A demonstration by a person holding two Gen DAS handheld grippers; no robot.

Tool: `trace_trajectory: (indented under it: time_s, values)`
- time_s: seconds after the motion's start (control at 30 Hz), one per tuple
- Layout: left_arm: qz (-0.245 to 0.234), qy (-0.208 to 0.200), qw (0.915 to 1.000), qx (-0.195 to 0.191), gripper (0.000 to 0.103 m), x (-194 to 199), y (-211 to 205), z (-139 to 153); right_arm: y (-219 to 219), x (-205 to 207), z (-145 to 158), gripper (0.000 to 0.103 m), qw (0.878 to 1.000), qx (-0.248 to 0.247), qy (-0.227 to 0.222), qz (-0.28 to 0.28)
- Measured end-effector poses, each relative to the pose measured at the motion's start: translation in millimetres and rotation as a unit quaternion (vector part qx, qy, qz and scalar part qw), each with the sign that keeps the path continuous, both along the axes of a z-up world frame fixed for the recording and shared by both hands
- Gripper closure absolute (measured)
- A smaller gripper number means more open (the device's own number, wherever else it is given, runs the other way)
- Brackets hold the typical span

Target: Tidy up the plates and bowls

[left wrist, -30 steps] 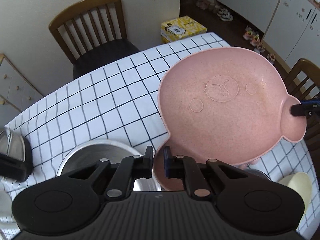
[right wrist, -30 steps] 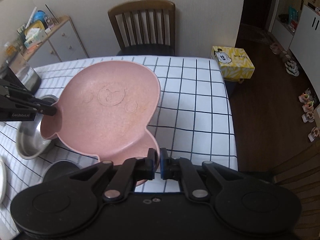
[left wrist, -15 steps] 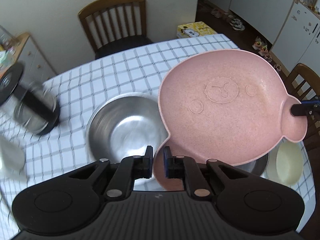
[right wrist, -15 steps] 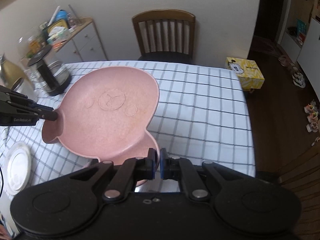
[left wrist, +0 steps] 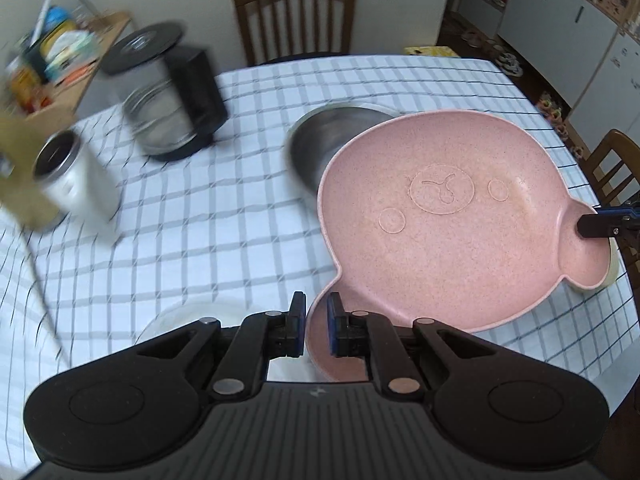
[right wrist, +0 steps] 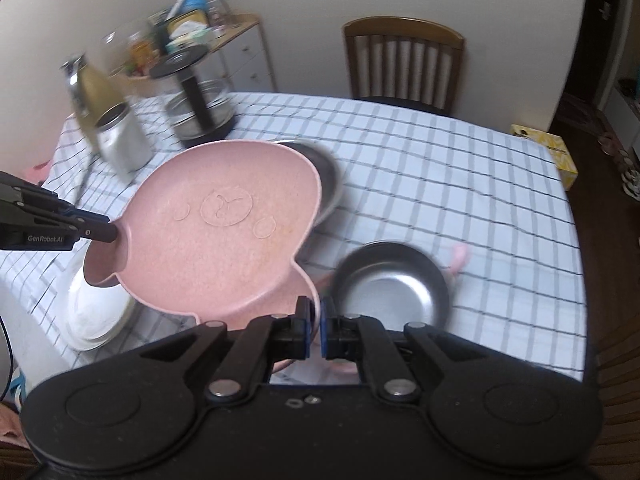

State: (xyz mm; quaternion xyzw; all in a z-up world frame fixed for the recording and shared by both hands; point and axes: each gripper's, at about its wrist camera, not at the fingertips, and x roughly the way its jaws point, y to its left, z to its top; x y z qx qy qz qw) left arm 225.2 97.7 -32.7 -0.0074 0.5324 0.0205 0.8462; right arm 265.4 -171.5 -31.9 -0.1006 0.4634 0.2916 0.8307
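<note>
A pink bear-faced plate (left wrist: pixel 440 224) hangs tilted above the checked tablecloth, carried by both grippers. My left gripper (left wrist: pixel 316 310) is shut on the rim of its near ear. My right gripper (right wrist: pixel 315 314) is shut on the rim of the other ear, and its fingers (left wrist: pixel 600 225) show at the plate's far right in the left wrist view. In the right wrist view the pink plate (right wrist: pixel 216 240) partly hides a large steel bowl (right wrist: pixel 330 184). Below its left edge lies a stack of white plates (right wrist: pixel 96 312). A smaller steel bowl (right wrist: pixel 392 284) sits to its right.
A glass kettle (left wrist: pixel 168 96) and a steel cup (left wrist: pixel 68 176) stand at the table's far left, with a gold bottle (right wrist: pixel 90 88) behind. A cream bowl (left wrist: pixel 612 270) peeks out under the plate's right ear. A wooden chair (right wrist: pixel 404 64) stands behind the table.
Both grippers have carried the pink plate sideways across the table. The kettle, cup and white plates have come into view; the large steel bowl now lies behind the plate.
</note>
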Motion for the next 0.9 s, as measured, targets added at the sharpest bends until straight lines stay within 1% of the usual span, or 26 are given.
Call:
trace_trajectory:
  time_s: [0.23,0.47,0.7,0.9]
  values:
    - [0.043,0.013,0.9990,0.002,0.093,-61.4,56.4,-13.0,54.8,-43.9,-17.7,0.097,0.999,-0.004,0.011,0.034]
    - [0.085,0.024,0.9960,0.014,0.092,-108.5,105.3,-28.5,110.6,-75.3,-30.5,0.097,0.998,-0.005,0.011,0.068]
    - [0.115,0.040,0.9924,0.015,0.092,-130.6,137.9,-50.3,157.3,-94.9,-55.5,0.097,0.996,-0.009,0.017,0.090]
    - [0.120,0.050,0.9913,0.019,0.092,-137.3,150.2,-68.9,176.3,-103.5,-76.4,0.097,0.995,-0.013,0.027,0.092]
